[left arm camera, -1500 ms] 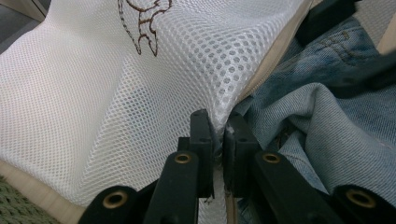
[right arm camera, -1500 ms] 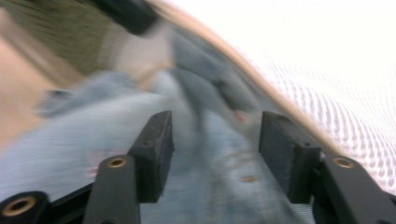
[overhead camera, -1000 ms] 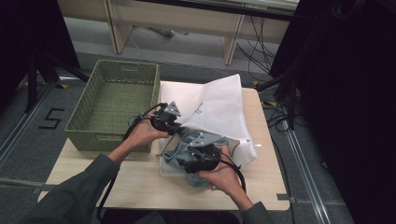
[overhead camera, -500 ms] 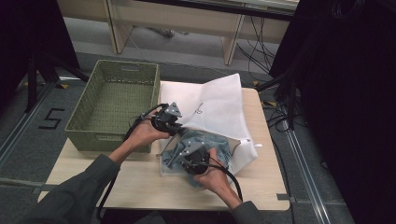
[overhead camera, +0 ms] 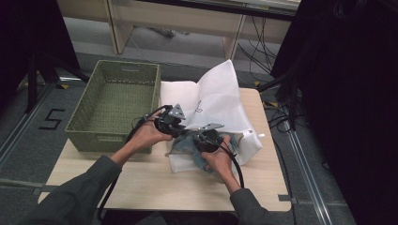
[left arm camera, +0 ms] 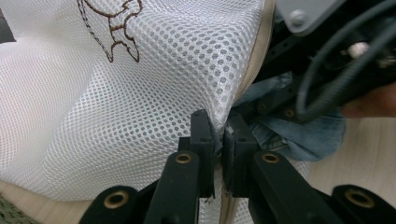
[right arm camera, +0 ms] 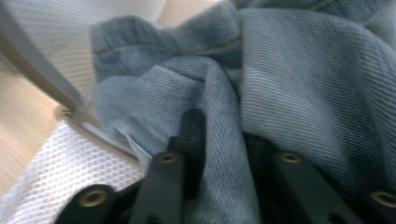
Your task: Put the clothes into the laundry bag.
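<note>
A white mesh laundry bag (overhead camera: 220,101) lies on the wooden table (overhead camera: 155,178), its top flap lifted. My left gripper (overhead camera: 182,127) is shut on the bag's edge beside the zipper (left arm camera: 254,60), and the mesh (left arm camera: 140,93) is pinched between its jaws (left arm camera: 219,126). A blue denim garment (overhead camera: 187,146) sits at the bag's mouth. My right gripper (overhead camera: 201,146) is pushed into it. Its jaws (right arm camera: 224,126) have just been opening a little, and a fold of denim (right arm camera: 303,70) still fills the gap, pressed between them.
A green woven basket (overhead camera: 115,101) stands at the table's left edge, beside my left hand. Cables trail from both grippers toward the front. Bare tabletop (overhead camera: 141,176) lies in front of the bag. Dark drapes and floor rails surround the table.
My right gripper has moved left and down into the denim at the bag's mouth and closed on a fold. The left gripper has stayed put, still holding the bag's edge.
</note>
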{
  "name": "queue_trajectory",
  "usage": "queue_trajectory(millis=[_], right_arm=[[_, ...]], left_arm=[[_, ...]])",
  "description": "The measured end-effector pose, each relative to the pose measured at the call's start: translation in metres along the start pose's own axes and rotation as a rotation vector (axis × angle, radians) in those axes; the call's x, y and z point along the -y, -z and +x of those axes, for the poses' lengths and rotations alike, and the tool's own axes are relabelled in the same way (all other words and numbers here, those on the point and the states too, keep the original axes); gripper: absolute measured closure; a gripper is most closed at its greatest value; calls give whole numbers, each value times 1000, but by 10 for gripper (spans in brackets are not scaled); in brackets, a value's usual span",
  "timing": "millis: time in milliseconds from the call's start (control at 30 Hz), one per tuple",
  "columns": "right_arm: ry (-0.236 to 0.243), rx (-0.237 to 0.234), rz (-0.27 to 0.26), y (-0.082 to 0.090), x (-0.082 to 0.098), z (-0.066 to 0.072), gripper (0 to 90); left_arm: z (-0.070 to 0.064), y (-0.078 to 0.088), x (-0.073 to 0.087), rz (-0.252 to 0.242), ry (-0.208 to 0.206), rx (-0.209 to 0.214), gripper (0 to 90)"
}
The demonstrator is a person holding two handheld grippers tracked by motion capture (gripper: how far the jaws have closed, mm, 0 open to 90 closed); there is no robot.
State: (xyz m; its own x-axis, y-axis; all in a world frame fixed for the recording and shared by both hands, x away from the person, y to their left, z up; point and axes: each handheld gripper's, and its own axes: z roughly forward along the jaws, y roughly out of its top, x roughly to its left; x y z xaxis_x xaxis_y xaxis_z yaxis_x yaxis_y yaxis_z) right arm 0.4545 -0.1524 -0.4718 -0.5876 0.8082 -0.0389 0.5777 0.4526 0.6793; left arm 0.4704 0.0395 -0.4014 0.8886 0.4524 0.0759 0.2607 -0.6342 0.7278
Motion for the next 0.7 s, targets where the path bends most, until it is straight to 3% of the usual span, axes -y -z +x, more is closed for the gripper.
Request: queue_trajectory(millis=[100,133,167,233,267,333,433,467,533,633,700], right_arm=[[-40,-45,-14,11,-8,6,561],[-36,-34,-58,10,-8,7,523],[-31,-58,-68,16,-10,9,485],[2,-91,-63,31,-11,10,459],[-6,-96,-70,37,-10,12,451],[21,-116,-93,56,-7,10,432],[11,-138,-77,75,2,8,407],[24,-142,-78,81,8,6,402],[3,-154,-67,87,17,7,390],[43,-181,-68,90,30,10,359],[58,-211,-60,88,34,15,348]], left_arm=[[2,1,0,1,-8,1,831],[2,2,0,-1,-6,0,831],[3,2,0,3,-11,0,831],[1,2,1,-12,20,-5,830],[2,2,1,-3,10,-3,830],[5,2,0,-12,-23,-9,829],[2,0,1,-15,10,-11,826],[2,0,1,-8,-5,-7,824],[1,-1,1,-8,6,-9,822],[0,-3,0,-11,20,-8,818],[1,-4,0,-4,1,-6,813]])
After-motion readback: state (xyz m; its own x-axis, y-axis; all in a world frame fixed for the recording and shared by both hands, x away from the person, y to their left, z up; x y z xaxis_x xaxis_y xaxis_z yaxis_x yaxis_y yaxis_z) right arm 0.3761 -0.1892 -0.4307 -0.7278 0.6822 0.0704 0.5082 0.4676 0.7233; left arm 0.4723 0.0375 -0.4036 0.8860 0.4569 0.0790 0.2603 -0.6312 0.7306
